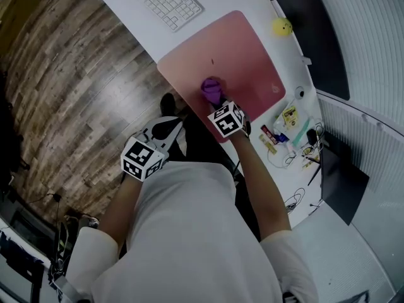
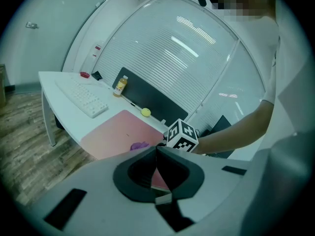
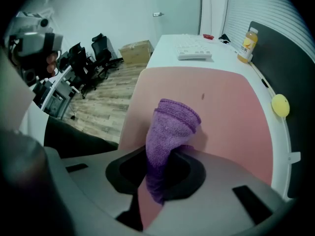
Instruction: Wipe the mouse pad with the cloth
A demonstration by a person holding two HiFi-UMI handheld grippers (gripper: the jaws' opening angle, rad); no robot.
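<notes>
Cloth (image 3: 172, 124) pinched in right gripper (image 3: 157, 173), seemingly touching mouse pad (image 3: 231, 117).

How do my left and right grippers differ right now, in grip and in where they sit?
Grip: the right gripper is shut on the purple cloth; the left gripper has its jaws together on nothing.
Place: the right gripper is over the pink mouse pad; the left gripper hangs beside the desk, off the pad.
Shared: both point toward the pad.
</notes>
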